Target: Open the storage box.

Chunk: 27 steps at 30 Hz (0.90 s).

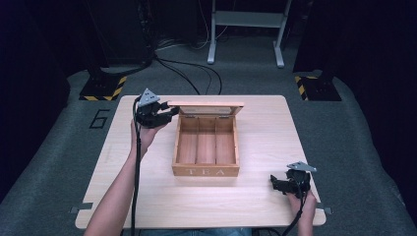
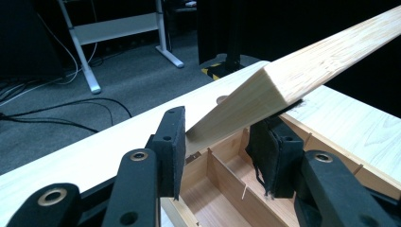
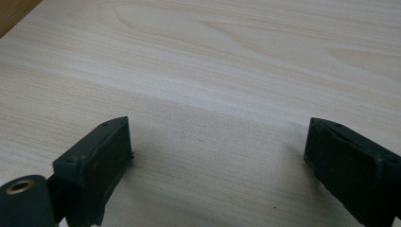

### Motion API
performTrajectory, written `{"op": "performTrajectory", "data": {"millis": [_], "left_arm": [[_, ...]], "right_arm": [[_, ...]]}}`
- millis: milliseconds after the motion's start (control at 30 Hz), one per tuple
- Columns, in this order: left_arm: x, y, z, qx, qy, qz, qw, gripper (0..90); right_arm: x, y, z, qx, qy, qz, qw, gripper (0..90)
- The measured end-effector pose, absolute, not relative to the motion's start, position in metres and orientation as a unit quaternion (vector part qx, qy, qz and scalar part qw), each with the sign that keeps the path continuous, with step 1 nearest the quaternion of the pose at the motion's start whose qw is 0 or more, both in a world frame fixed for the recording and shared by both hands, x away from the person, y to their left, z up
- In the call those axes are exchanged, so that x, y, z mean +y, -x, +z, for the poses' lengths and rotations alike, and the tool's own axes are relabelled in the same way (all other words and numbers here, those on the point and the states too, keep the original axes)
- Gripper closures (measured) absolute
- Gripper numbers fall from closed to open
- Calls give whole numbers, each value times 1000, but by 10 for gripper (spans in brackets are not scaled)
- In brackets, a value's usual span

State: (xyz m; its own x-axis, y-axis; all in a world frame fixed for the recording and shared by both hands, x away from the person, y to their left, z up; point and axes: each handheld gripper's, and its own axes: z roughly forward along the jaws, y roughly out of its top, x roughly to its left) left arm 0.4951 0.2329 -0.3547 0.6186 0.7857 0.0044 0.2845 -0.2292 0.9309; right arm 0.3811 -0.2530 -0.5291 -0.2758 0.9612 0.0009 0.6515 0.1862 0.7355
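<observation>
From the high view, the rectangular light-wood tea box with three empty compartments [image 1: 206, 147] sits near the middle of the pale wooden table [image 1: 265, 206], its hinged lid [image 1: 206, 104] raised at the far side; the left gripper [image 1: 164, 114] is at the lid's left corner, and the right gripper [image 1: 276, 184] rests low near the table's near right edge, well apart from the box; there is bare table on every side of the box, so the room for moving looks ample, though the far edge lies close behind the lid, and a hard push there could, in judgement, slide the box backward. In the left gripper view, the left gripper [image 2: 215, 142] has its jaws partly open with the lid's light-wood corner [image 2: 236, 109] between them; one pad [image 2: 172, 137] appears to touch the lid's end, the other stands just beside it, so whether the hold is firm cannot be told; the risk is that a corner grip slips and the lid drops shut onto the box, or swings past its hinges and tips the empty box; the compartment dividers [image 2: 227, 175] lie just below the jaws and could be struck if the gripper dips. In the right gripper view, the right gripper [image 3: 217, 151] is wide open and holds nothing, with bare table between its pads; it is too far off to steady the box.
</observation>
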Motion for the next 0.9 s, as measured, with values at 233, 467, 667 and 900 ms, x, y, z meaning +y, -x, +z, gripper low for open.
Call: {"op": "performTrajectory", "data": {"millis": [233, 467, 667, 900], "left_arm": [[233, -495, -355, 359, -745, 246, 506, 570], [233, -495, -355, 360, -744, 245, 507, 570], [233, -495, -355, 360, -744, 245, 507, 570], [233, -495, -355, 359, -745, 245, 506, 570]], "right_arm": [[-253, -381, -529, 731, -551, 321, 241, 78], [-253, -381, -529, 732, -551, 321, 241, 78], [-253, -381, -529, 731, -551, 321, 241, 79], [-253, -381, -529, 732, -551, 321, 241, 78]]}}
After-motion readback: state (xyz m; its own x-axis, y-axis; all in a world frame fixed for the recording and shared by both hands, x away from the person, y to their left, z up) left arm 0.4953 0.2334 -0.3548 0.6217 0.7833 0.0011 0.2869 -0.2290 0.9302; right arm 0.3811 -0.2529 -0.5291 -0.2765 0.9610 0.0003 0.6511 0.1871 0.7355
